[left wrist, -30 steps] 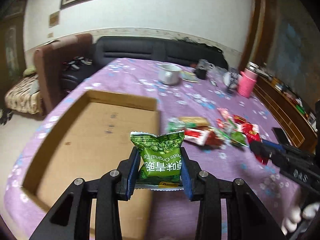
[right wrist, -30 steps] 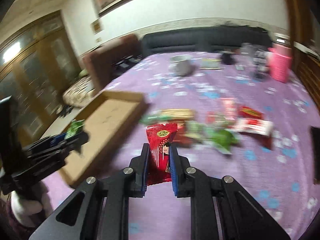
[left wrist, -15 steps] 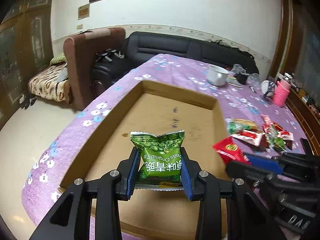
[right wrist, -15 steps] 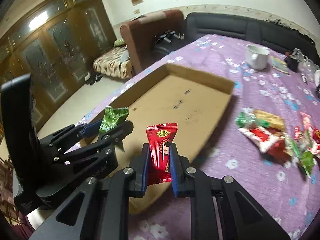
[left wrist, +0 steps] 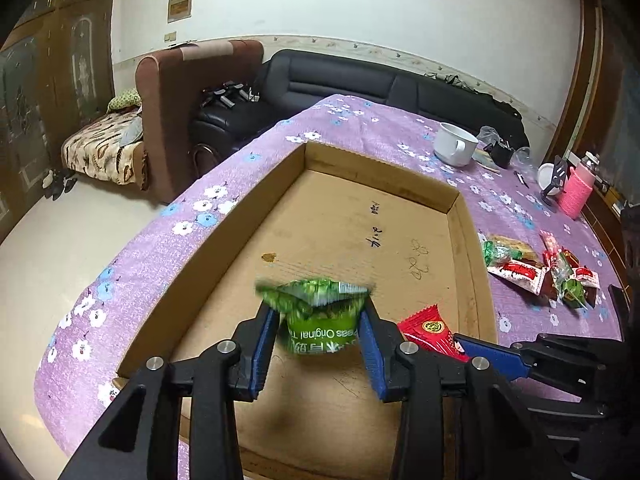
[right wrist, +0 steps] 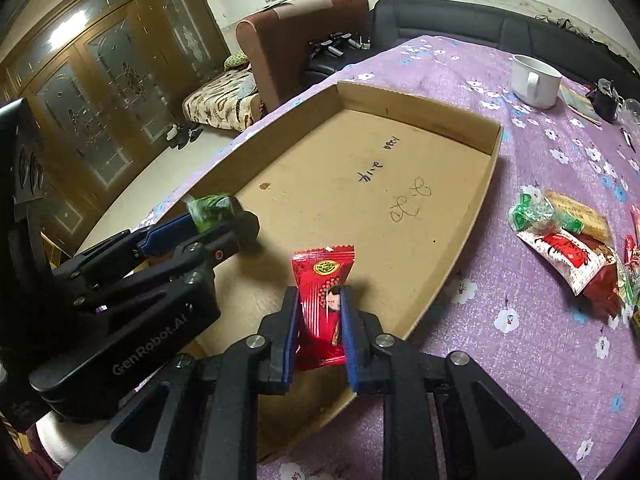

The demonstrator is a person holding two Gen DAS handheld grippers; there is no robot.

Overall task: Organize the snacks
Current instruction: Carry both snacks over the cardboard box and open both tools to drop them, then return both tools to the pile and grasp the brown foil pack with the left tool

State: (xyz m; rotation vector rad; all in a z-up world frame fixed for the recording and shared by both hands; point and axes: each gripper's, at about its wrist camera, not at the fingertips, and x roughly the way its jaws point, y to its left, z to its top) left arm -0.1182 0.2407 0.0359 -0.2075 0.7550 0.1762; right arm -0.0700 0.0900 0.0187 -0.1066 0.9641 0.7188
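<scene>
"GenRobot.AI" on left tongs (right wrist: 224, 224)

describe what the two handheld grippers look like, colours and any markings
Both are matte black plastic linkages with silver round pivot screws and blue ribbed pads on the fingers. The left gripper and right gripper look the same in build. The left one's body, seen from the right wrist camera, carries grey GenRobot.AI lettering and a small red dot. No cables show.
</scene>
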